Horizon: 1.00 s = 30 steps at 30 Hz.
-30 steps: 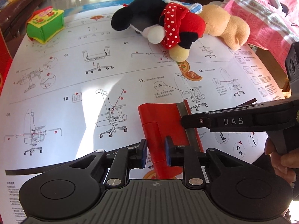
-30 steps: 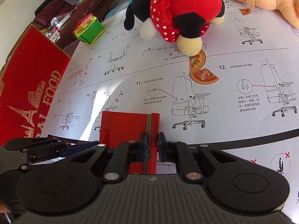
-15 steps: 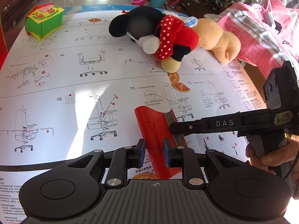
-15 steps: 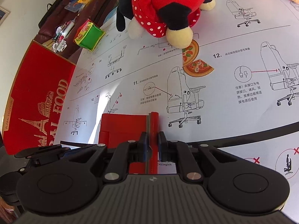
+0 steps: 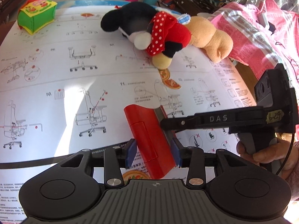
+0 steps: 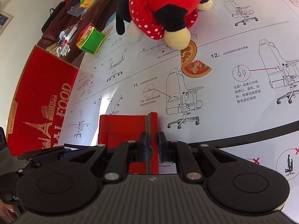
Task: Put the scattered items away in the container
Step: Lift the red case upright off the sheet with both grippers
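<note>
A flat red box (image 5: pixel 149 134) is held above the paper-covered table (image 5: pixel 56 78). My right gripper (image 6: pixel 152 147) is shut on the box's side edge (image 6: pixel 152 128). My left gripper (image 5: pixel 154 154) is open, its blue pads (image 5: pixel 130 154) either side of the box's near end without clear contact. The right gripper's finger also shows in the left wrist view (image 5: pixel 205 120), crossing the box's right edge. A mouse plush in a red dotted dress (image 5: pixel 155 33) and a tan plush (image 5: pixel 209 37) lie at the far side. A large red cardboard box (image 6: pixel 43 100) stands off the table's left.
A green and yellow toy house (image 5: pixel 36 16) sits at the table's far left corner. Flat pizza pieces (image 6: pixel 194 63) lie near the mouse plush. A pink checked cloth (image 5: pixel 257 35) lies to the right. A cluttered brown sofa (image 6: pixel 78 16) stands behind the cardboard box.
The left gripper's jaws have opened wider around the red box. The red box has risen a little with the right gripper, which stays shut on its edge.
</note>
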Each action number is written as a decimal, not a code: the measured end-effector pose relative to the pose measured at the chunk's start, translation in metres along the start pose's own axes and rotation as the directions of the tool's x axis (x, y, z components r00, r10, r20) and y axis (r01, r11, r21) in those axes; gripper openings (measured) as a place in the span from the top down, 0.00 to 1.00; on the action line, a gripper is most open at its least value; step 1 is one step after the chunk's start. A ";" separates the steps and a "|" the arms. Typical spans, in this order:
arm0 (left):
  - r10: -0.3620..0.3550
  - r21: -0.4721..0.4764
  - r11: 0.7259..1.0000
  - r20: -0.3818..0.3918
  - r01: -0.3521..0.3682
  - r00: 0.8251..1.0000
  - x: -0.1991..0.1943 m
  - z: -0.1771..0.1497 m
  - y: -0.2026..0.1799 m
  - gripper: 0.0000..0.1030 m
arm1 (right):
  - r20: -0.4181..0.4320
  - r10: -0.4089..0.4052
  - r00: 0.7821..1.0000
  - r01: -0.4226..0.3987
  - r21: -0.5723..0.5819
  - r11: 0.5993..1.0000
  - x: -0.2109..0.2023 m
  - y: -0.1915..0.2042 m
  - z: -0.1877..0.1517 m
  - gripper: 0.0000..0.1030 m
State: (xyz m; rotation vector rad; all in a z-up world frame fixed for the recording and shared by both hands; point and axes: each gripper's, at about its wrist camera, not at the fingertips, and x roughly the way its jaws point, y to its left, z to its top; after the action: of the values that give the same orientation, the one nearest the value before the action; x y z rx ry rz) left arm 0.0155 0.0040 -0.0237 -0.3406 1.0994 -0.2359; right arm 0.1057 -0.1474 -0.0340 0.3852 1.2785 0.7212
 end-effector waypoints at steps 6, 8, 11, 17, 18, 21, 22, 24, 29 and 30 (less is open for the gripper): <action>-0.090 -0.076 0.994 -0.106 0.082 0.990 0.028 -0.021 -0.003 0.63 | 0.009 -0.031 0.999 0.031 -0.072 0.997 0.000 0.011 -0.001 0.79; -0.079 -0.068 0.995 -0.093 0.073 0.993 0.026 -0.020 -0.003 0.63 | 0.009 -0.043 0.999 0.044 -0.085 0.995 0.000 0.013 0.000 0.79; -0.030 -0.063 0.998 -0.057 0.026 0.998 0.020 -0.011 0.002 0.66 | 0.016 -0.089 0.996 0.091 -0.149 0.985 0.001 0.021 0.001 0.81; 0.003 -0.048 0.999 -0.033 -0.005 0.999 0.021 0.012 0.009 0.61 | 0.011 -0.168 0.986 0.165 -0.245 0.955 0.000 0.034 0.000 0.76; 0.000 -0.050 0.999 -0.036 -0.002 0.999 0.022 0.013 0.009 0.61 | 0.004 -0.181 0.984 0.176 -0.258 0.950 -0.001 0.035 -0.002 0.76; 0.025 -0.035 0.999 -0.034 -0.026 0.999 0.023 0.014 0.002 0.56 | 0.008 -0.198 0.980 0.192 -0.279 0.941 -0.003 0.038 -0.008 0.76; 0.041 -0.014 0.999 -0.029 -0.041 0.999 0.023 0.014 -0.003 0.57 | 0.010 -0.197 0.980 0.192 -0.261 0.946 -0.003 0.037 -0.008 0.76; 0.050 0.007 0.999 -0.026 -0.049 0.998 0.021 0.013 -0.007 0.57 | 0.013 -0.183 0.983 0.182 -0.208 0.961 -0.004 0.032 -0.005 0.78; 0.070 0.023 0.997 -0.012 -0.069 0.998 0.019 0.008 -0.011 0.73 | 0.014 -0.155 0.988 0.156 -0.116 0.981 -0.005 0.021 -0.001 0.83; 0.075 0.010 0.997 -0.007 -0.075 0.997 0.018 0.010 -0.011 0.74 | 0.016 -0.156 0.988 0.156 -0.110 0.982 -0.005 0.020 -0.001 0.83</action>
State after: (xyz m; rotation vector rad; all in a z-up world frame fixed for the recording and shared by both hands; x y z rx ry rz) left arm 0.0326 -0.0112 -0.0304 -0.2897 1.1162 -0.1756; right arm 0.0981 -0.1365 -0.0177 0.1943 1.2406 0.6537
